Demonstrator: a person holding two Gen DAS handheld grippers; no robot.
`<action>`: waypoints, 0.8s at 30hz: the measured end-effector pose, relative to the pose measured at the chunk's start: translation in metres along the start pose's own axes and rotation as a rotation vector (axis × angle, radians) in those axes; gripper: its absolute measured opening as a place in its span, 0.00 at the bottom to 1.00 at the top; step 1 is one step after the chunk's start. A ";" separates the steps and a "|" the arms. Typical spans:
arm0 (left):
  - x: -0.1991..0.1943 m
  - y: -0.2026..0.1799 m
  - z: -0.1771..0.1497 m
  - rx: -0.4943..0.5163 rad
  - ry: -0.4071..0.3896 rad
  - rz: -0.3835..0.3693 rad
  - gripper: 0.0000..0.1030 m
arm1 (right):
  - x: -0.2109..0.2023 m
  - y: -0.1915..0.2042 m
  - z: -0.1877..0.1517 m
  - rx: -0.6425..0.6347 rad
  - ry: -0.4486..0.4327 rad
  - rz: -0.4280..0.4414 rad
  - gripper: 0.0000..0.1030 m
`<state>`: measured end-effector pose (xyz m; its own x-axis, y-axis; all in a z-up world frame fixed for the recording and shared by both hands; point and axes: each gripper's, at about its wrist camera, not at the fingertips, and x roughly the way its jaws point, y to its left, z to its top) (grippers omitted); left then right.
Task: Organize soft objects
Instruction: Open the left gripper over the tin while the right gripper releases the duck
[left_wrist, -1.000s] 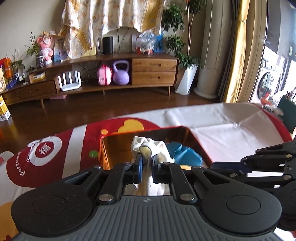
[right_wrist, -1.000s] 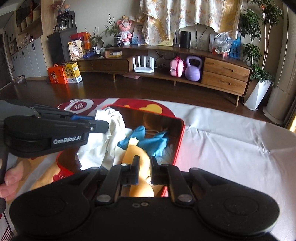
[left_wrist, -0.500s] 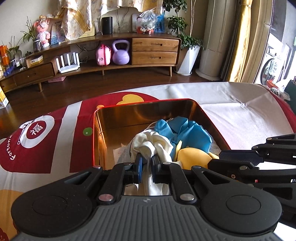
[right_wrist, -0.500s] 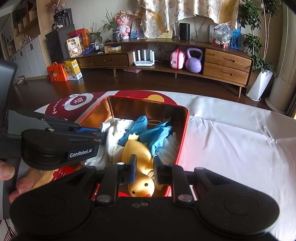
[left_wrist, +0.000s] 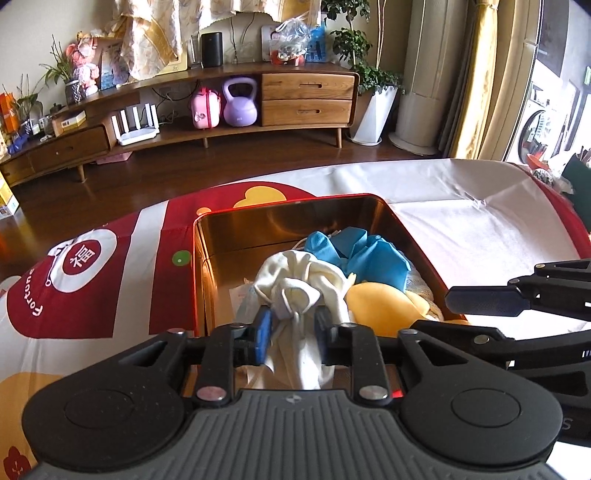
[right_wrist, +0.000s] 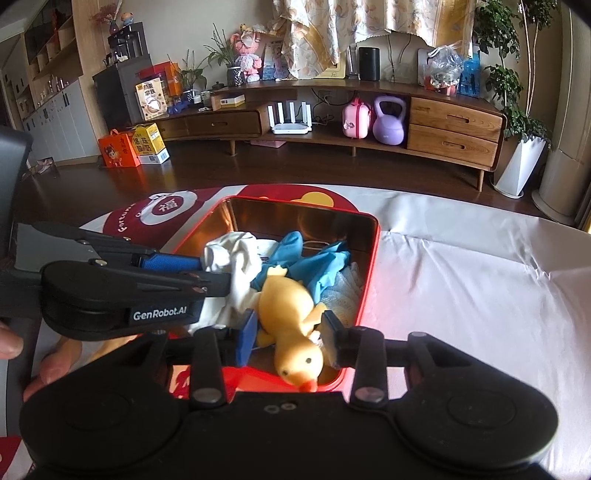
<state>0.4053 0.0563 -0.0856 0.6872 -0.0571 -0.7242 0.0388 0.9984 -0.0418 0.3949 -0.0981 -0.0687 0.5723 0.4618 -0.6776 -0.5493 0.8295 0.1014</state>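
1. While both grippers hang over the red tin (left_wrist: 201, 266), the left gripper (left_wrist: 292, 328) has just been opening its jaws; they now stand apart with the white cloth (left_wrist: 301, 284) bunched between them, a gap showing on each side of the cloth, so the pads no longer pinch it.
2. The white cloth lies in the tin directly ahead of the left gripper's fingers, its tail running back between them.
3. The right gripper (right_wrist: 288, 334) has likewise just been opening its jaws; they are spread, with the yellow rubber duck (right_wrist: 291, 325) between them. Whether either pad touches the duck's flank cannot be told for certain; the gap is visibly wider than the body.
4. The duck lies on its side in the near end of the tin, beak pointing back toward the right gripper's body.
5. A blue cloth (right_wrist: 314, 266) sits just beyond the duck, farther out from the right gripper's fingertips, and a pale mesh item (right_wrist: 347, 286) lies to the fingertips' right against the tin wall.
6. The tin stands on a red-and-white tablecloth (right_wrist: 461, 288) beneath both grippers.
7. A person's fingers (right_wrist: 48, 369) show at the left edge of the right wrist view, under the left gripper.
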 end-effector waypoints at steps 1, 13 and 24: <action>-0.003 0.000 -0.001 -0.003 -0.002 -0.003 0.29 | -0.002 0.002 0.000 -0.003 -0.002 0.000 0.38; -0.050 -0.005 -0.006 -0.016 -0.058 -0.022 0.57 | -0.046 0.010 -0.003 0.009 -0.040 0.008 0.47; -0.104 -0.016 -0.016 -0.004 -0.093 -0.019 0.59 | -0.101 0.021 -0.009 0.022 -0.097 0.020 0.62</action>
<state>0.3211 0.0458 -0.0206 0.7508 -0.0753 -0.6562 0.0493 0.9971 -0.0580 0.3196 -0.1301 -0.0049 0.6182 0.5057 -0.6017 -0.5481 0.8260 0.1311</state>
